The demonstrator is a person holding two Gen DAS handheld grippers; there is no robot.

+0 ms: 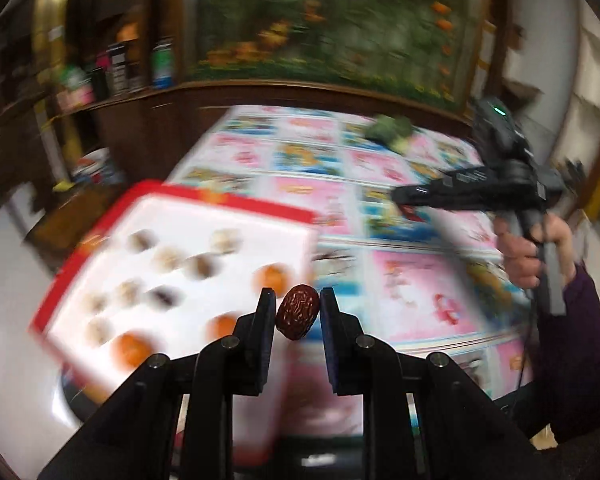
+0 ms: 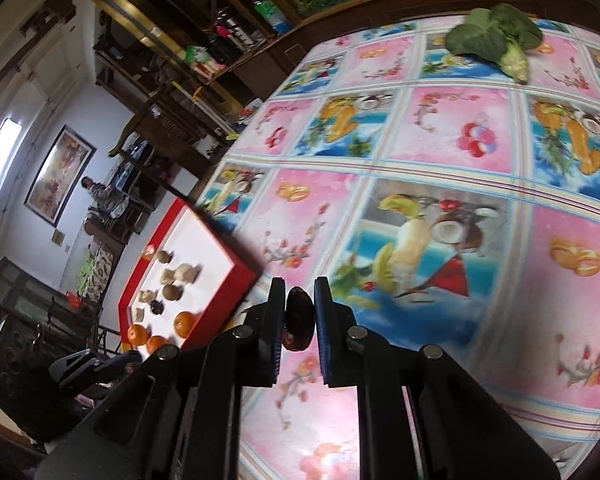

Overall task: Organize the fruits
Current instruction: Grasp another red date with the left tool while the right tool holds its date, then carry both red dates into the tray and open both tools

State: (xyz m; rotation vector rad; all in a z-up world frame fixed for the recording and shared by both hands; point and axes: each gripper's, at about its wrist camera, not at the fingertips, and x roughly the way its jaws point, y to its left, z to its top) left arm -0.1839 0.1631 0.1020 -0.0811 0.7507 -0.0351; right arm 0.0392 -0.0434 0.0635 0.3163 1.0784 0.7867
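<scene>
- Left wrist view is smeared: the counter (image 1: 420, 280) and red-rimmed tray (image 1: 172, 196) blur, so a fast swing could overshoot the tray.
- Oranges (image 1: 130, 346) crowd the tray's near side; a careless drop may knock them.
- Left tool (image 1: 298, 302) pinches a wrinkled date (image 1: 298, 316) by its tips; it could slip.
- Right tool (image 2: 299, 300) clamps another date (image 2: 298, 318), right of the tray.

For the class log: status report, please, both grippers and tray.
Left gripper shut on red date. Right gripper shut on dark date. Tray left, path open.
</scene>
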